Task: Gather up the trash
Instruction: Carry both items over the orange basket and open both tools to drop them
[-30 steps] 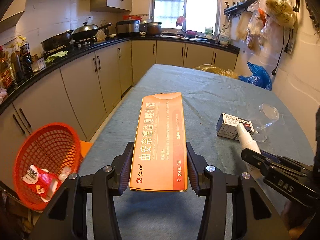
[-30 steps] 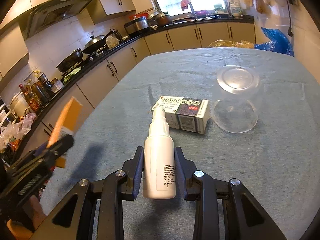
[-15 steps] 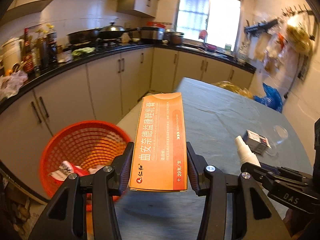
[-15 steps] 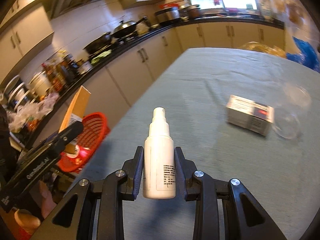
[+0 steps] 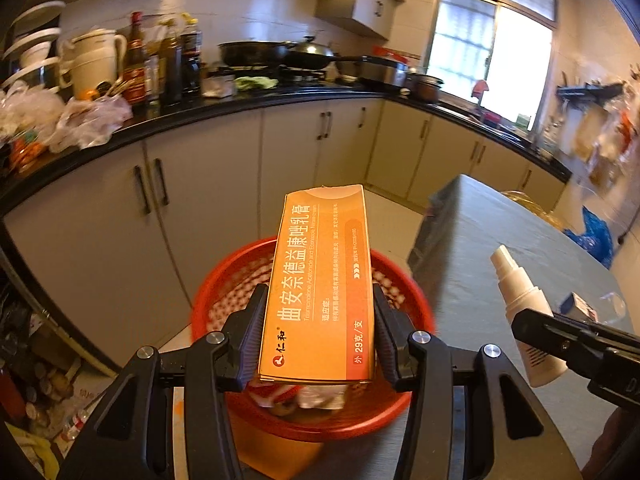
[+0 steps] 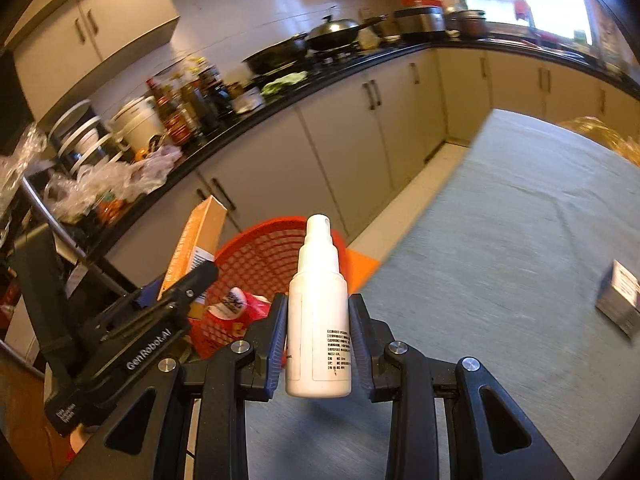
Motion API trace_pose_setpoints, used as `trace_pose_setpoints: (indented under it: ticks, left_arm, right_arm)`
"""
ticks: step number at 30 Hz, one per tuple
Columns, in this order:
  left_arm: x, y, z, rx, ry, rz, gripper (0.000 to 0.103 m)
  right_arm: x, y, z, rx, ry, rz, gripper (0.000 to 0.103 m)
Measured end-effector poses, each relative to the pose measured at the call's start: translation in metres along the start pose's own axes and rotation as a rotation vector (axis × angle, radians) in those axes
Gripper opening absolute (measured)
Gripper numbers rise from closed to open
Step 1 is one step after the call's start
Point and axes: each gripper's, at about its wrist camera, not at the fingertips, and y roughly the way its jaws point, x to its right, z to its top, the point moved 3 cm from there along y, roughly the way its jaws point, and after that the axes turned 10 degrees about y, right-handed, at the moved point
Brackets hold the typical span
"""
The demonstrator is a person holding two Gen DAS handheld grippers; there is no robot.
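While clamped, orange box (image 5: 320, 288) between pads (image 5: 251, 332)

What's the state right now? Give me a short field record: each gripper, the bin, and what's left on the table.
left gripper: shut on orange carton, held above the bin
right gripper: shut on white spray bottle, upright, near the table edge
red basket: on the floor beside the table, already holds wrappers
table: small box remains
clear cup: on the table past the box, blurred
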Motion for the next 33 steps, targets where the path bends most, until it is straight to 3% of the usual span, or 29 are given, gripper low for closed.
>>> trace_pose_setpoints:
  ticks: [6, 17, 29, 33]
  left_arm:
    - [-0.012, 0.012, -0.008, -0.033, -0.01, 0.008, 0.047]
    - [-0.017, 0.028, -0.016, -0.068, -0.018, 0.008, 0.047]
    - [-0.017, 0.038, -0.016, -0.08, -0.019, 0.001, 0.047]
    - [-0.018, 0.037, -0.014, -0.073, -0.03, -0.004, 0.053]
  right_arm:
    - [-0.021, 0.032, 0.008, -0.047, -0.004, 0.023, 0.033]
    - [-0.016, 0.075, 0.017, -0.12, 0.05, 0.028, 0.033]
    - [-0.016, 0.09, 0.02, -0.124, 0.044, 0.018, 0.034]
    - [-0.016, 0.083, 0.021, -0.109, 0.041, 0.027, 0.034]
